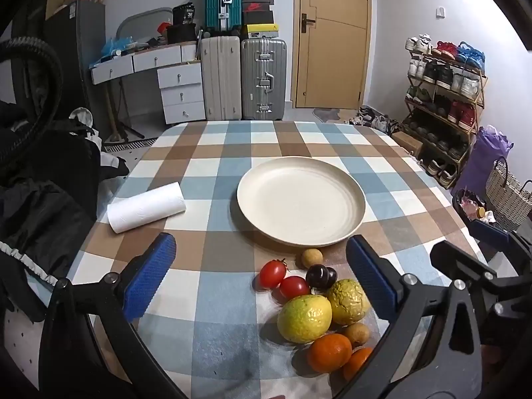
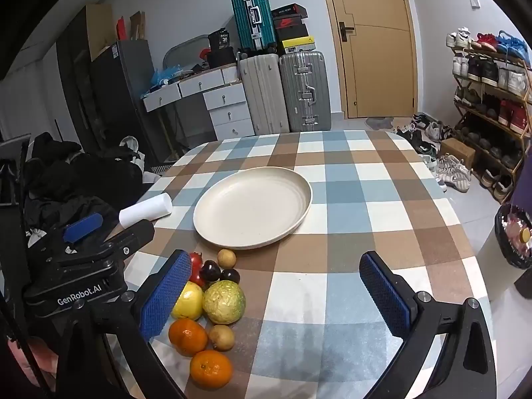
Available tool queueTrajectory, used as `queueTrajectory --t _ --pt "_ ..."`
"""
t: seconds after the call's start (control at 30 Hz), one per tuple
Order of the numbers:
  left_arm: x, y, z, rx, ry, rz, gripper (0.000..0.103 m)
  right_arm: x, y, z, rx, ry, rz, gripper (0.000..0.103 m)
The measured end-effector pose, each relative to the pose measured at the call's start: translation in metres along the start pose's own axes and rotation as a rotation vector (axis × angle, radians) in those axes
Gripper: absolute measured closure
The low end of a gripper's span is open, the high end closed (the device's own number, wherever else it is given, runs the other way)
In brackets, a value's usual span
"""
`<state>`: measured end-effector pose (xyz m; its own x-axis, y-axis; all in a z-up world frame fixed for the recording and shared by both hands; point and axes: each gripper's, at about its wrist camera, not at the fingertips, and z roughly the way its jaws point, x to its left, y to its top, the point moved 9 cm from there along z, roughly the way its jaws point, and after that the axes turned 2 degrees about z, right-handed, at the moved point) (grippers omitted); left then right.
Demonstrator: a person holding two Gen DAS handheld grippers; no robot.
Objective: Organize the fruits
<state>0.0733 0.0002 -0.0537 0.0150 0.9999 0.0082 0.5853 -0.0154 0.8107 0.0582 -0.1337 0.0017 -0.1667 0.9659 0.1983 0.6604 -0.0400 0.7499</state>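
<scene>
Fruits [image 1: 319, 306] sit clustered on the checked tablecloth [image 1: 212, 299], just in front of the cream plate [image 1: 301, 163]: tomatoes, dark plums, two yellow-green citrus, oranges, small brown ones. Plate bare, so nothing sorted yet, all fruit left to move. Left gripper [image 1: 259, 279] and right gripper [image 2: 276, 296] both spread wide, holding nothing. Paper roll [image 1: 146, 206] off left.
</scene>
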Motion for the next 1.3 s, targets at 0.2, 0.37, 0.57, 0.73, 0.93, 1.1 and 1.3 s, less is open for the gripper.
queueTrajectory --t 0.2,0.37,0.57,0.73,0.93,1.1,1.3 --pt "-0.004 -0.001 -0.002 0.006 -0.022 0.0 0.001 0.001 0.001 -0.002 -0.015 -0.002 0.019 0.0" --pt "-0.002 -0.002 0.001 0.012 -0.027 -0.014 0.001 -0.003 0.001 0.005 0.008 0.011 0.036 0.0" --pt "-0.002 -0.004 0.003 0.022 -0.033 -0.022 0.001 -0.01 0.001 0.003 -0.001 0.008 0.045 0.0" --pt "-0.001 -0.003 0.003 0.019 -0.031 -0.023 0.001 -0.013 0.002 0.003 -0.002 0.003 0.054 0.0" --pt "0.001 -0.003 0.003 0.029 -0.027 -0.032 0.001 -0.017 0.003 0.003 -0.005 -0.002 0.067 0.0" --pt "0.001 -0.003 0.004 0.027 -0.027 -0.034 0.001 -0.016 0.003 0.003 -0.004 -0.001 0.063 0.0" --pt "0.001 -0.002 0.003 0.026 -0.027 -0.03 0.001 -0.015 0.004 0.001 -0.011 -0.003 0.062 0.0"
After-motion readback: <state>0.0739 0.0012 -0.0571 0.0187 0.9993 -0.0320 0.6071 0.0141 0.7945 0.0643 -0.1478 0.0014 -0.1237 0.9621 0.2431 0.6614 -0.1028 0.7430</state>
